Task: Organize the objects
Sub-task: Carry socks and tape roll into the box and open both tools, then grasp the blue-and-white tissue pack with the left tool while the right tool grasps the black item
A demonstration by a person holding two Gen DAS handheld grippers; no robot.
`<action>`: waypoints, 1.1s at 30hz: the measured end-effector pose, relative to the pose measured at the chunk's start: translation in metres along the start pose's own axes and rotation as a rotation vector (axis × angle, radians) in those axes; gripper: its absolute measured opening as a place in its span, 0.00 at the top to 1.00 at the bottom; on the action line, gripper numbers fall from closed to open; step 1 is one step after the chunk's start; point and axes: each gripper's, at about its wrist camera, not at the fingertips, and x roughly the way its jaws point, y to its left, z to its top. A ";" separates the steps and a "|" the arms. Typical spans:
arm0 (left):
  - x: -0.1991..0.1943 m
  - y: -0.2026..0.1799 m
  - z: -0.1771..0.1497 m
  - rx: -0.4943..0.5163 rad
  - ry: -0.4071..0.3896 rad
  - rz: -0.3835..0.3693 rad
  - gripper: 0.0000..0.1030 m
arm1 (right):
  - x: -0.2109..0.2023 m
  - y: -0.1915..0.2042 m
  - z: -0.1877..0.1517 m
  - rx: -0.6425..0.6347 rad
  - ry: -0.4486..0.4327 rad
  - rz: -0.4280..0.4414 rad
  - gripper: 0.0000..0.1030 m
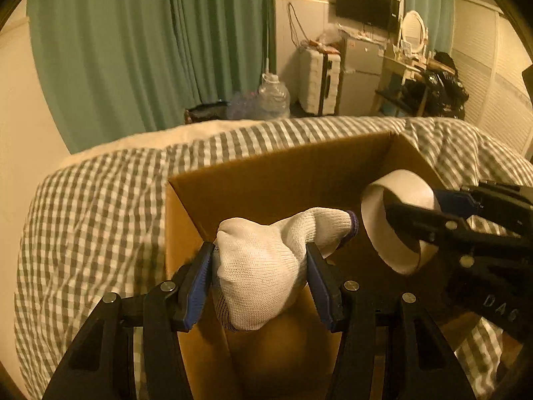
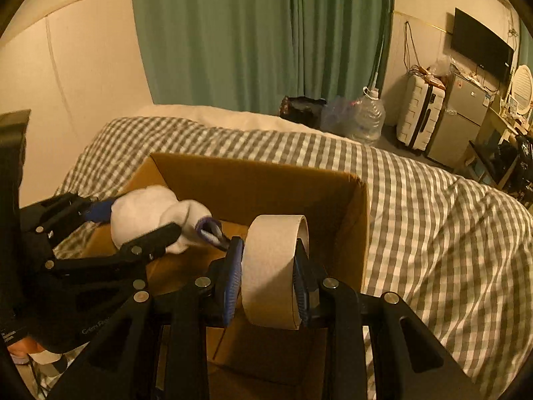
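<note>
I am holding my left gripper (image 1: 260,276) clamped on a balled white knit glove (image 1: 263,260) over the near left corner of the open cardboard box (image 1: 266,180). The glove is soft and light, I judge, so squeezing its bulk is working better than pinching its purple-edged cuff. My right gripper (image 2: 268,280) is gripping a roll of tape (image 2: 271,270) across its flat sides, over the box's right half; the roll looks stiff and light, so those faces are giving a sure hold. The box is sitting on a grey-and-white checked duvet (image 2: 433,233), a soft, uneven base. Behind it green curtains (image 2: 250,33) are hanging, with a white suitcase (image 2: 418,116), a water jug (image 2: 368,116) and a wall television (image 2: 479,45) beyond
</note>
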 end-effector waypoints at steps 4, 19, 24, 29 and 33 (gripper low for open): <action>-0.011 0.000 -0.006 -0.001 -0.013 -0.024 0.35 | -0.013 -0.006 -0.006 0.024 -0.026 0.000 0.57; -0.133 0.003 -0.018 -0.028 -0.070 0.048 0.04 | -0.153 0.006 -0.024 -0.049 -0.099 -0.048 0.24; -0.188 -0.002 -0.033 -0.020 -0.102 0.071 0.02 | -0.195 0.025 -0.049 -0.107 -0.090 -0.028 0.17; -0.212 -0.007 -0.058 -0.002 -0.109 0.084 0.01 | -0.218 0.050 -0.085 -0.162 -0.067 -0.008 0.15; -0.207 -0.009 -0.089 -0.006 -0.062 0.076 0.01 | -0.207 0.063 -0.115 -0.157 0.016 0.030 0.15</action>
